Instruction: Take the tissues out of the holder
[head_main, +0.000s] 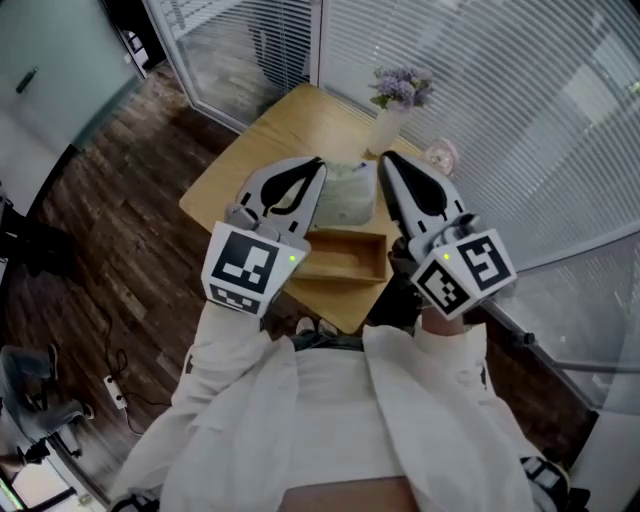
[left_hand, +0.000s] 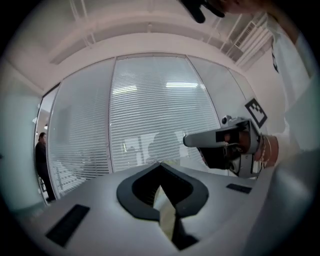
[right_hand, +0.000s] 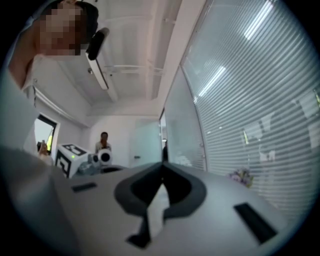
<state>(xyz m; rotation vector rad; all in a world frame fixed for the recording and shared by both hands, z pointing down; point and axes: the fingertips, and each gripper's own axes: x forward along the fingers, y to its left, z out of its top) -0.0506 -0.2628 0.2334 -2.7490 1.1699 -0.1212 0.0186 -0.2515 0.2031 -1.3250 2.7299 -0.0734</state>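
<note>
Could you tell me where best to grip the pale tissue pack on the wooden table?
Probably across two opposite side edges, from above: the pale soft tissue pack lies flat on the light wooden table, top face bare, beyond the open wooden box.

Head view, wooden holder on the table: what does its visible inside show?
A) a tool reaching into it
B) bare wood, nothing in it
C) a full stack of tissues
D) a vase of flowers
B: the holder shows only bare wood inside, and the tissues show outside it, past its far edge.
</note>
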